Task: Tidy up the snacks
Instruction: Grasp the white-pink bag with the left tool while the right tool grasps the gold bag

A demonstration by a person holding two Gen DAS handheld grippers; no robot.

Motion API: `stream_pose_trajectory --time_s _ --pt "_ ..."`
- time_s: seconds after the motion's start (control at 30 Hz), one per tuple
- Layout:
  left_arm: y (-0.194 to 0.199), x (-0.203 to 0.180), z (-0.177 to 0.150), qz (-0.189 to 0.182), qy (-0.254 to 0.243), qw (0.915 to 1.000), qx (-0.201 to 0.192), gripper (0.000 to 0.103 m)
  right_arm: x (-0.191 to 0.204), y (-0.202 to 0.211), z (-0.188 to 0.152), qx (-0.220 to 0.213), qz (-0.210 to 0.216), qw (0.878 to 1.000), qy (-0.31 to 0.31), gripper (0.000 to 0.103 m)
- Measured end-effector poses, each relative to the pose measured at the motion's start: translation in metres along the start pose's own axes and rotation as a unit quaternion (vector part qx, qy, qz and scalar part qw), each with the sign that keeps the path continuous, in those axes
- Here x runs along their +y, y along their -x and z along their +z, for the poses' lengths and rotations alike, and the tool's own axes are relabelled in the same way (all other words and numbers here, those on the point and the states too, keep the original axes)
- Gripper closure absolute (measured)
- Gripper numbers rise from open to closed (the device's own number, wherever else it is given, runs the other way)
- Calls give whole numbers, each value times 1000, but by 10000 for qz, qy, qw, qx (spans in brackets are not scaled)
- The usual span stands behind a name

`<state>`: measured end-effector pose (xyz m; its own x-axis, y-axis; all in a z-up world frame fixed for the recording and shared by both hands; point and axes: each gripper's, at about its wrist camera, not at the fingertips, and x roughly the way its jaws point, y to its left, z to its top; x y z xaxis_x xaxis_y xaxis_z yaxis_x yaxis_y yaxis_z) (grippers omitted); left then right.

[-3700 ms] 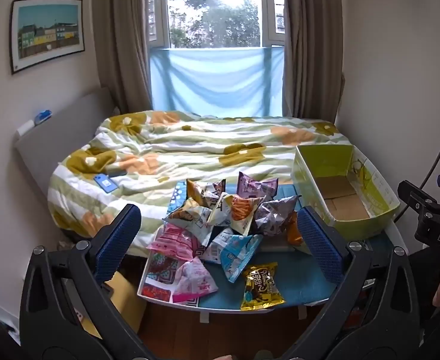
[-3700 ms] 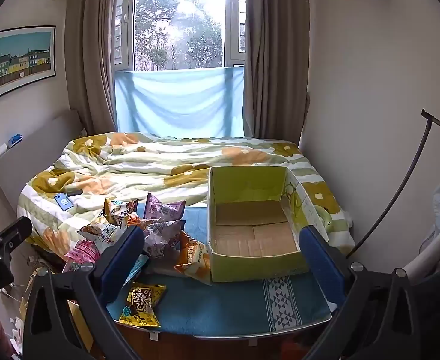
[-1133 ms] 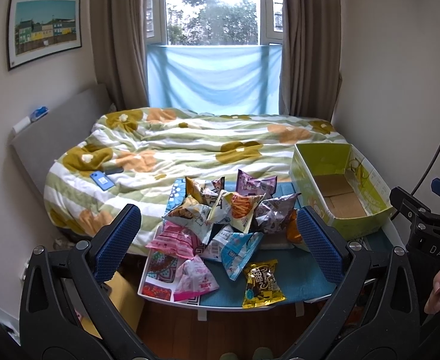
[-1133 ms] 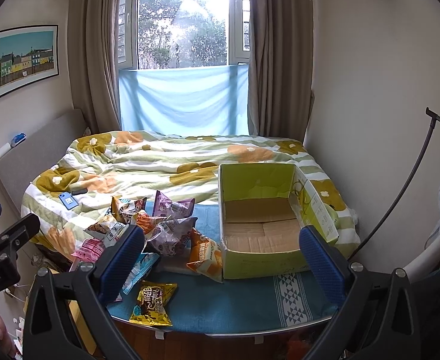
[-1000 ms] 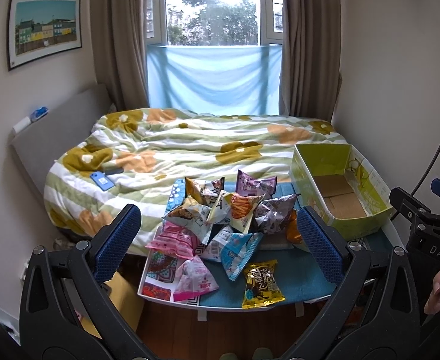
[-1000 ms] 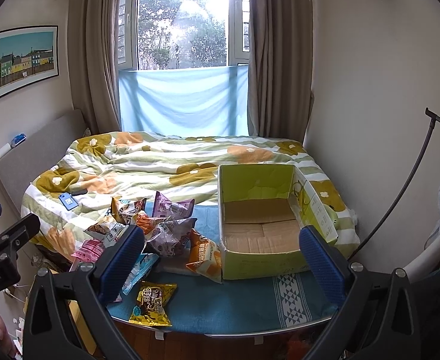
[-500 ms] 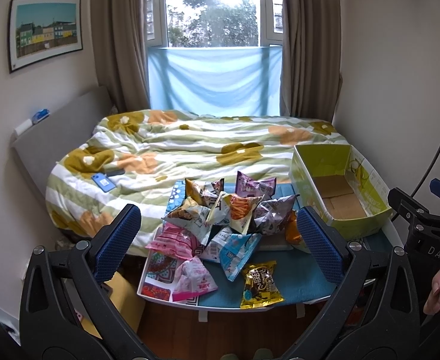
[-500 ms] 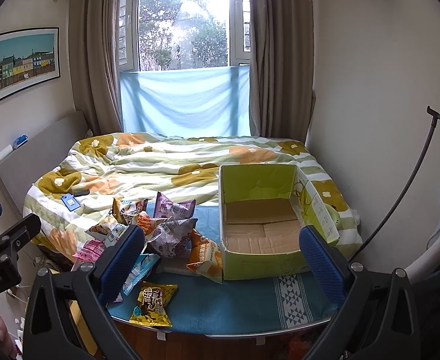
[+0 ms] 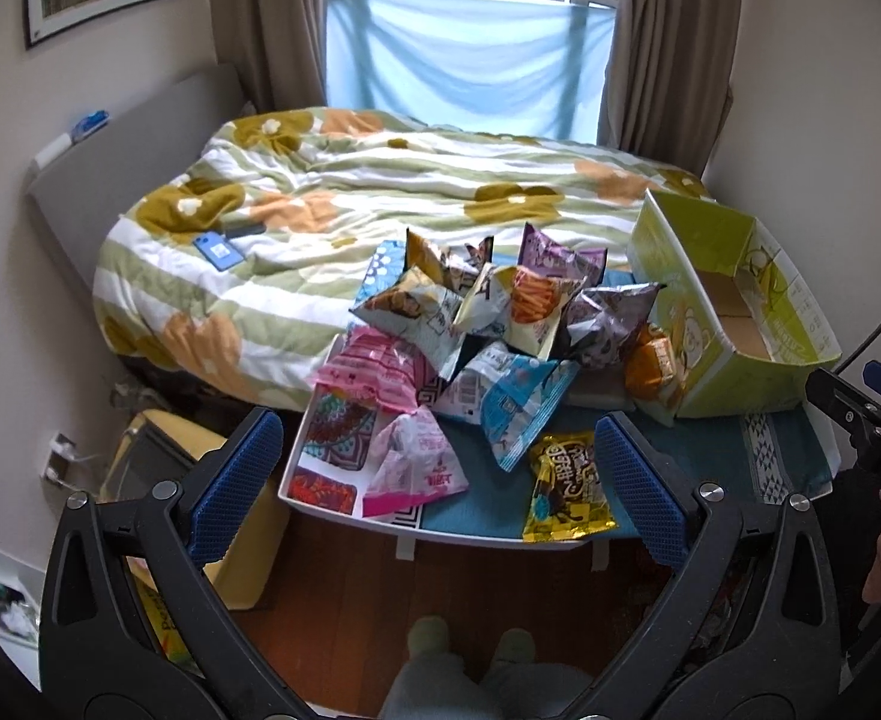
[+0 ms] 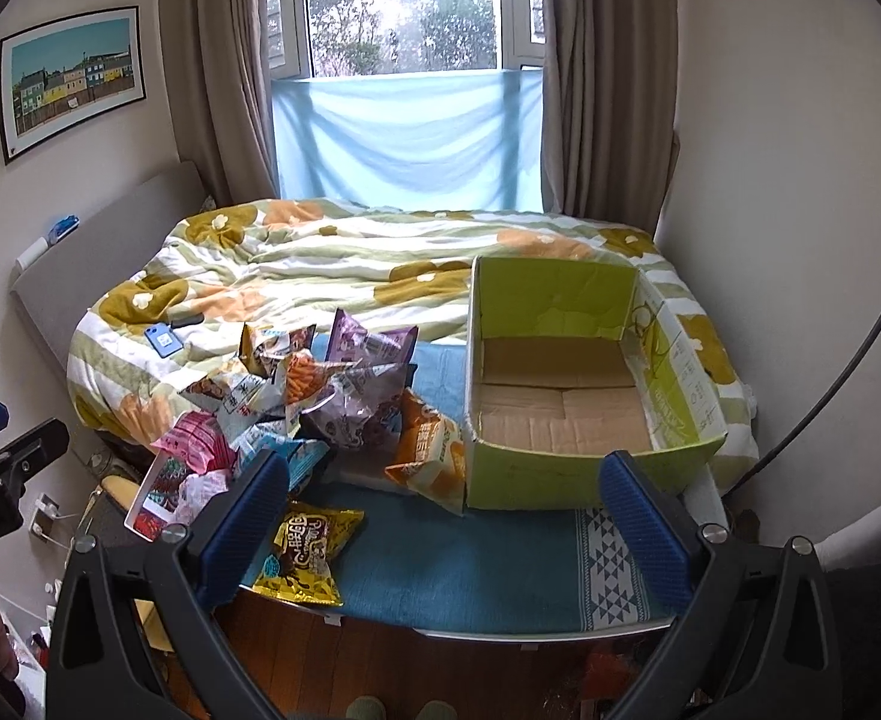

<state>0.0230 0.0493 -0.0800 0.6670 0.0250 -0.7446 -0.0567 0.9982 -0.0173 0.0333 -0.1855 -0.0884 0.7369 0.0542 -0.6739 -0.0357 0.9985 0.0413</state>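
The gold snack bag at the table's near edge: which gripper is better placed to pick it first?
Probably the left gripper. The gold snack bag lies between its open fingers, whereas in the right wrist view it sits beside the right gripper's left finger. The box is empty.

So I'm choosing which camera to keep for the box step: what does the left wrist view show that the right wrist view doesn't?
Only the left wrist view shows the pink packet in full near the table's front edge, and the right gripper from outside at the frame's right edge.

Only the right wrist view shows the whole bare floor of the green box, and the left gripper from outside at the left edge.

Both show the snack pile, the gold packet, the blue mat, and each camera's own jaws open and empty.
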Motion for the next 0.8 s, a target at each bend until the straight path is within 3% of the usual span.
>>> stream_pose_trajectory --time_s 0.2,0.5,0.8 --pt "-72 25 -15 -354 -56 9971 678 1 13 -51 -24 648 323 9971 -229 0" --pt "-188 38 -31 -691 -121 9841 1633 1 53 -127 -52 1467 314 9869 -600 0" --pt "-244 37 -54 -834 -185 9739 2102 6 87 -192 -84 2306 80 9720 -440 0"
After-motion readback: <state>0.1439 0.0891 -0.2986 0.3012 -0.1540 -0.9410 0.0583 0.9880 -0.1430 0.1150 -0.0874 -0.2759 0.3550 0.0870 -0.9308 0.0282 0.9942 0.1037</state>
